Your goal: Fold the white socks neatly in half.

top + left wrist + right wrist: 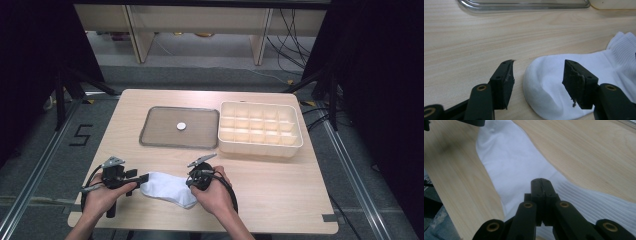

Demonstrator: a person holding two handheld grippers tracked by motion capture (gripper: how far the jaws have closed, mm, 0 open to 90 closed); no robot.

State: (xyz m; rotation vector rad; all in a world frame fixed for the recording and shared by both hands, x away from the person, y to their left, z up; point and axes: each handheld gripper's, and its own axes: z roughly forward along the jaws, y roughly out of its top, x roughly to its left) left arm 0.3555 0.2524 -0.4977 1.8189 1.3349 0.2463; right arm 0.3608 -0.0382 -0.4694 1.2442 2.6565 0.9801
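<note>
Wooden table [280,185] | white sock [167,187] flat at near edge | left gripper [537,82] wide open around toe, gripping nothing | right gripper [541,187] closed over ribbed cuff, grip uncertain | sock not yet lifted.

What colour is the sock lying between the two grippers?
White, with a ribbed cuff. The sock shows best in the left gripper view.
</note>
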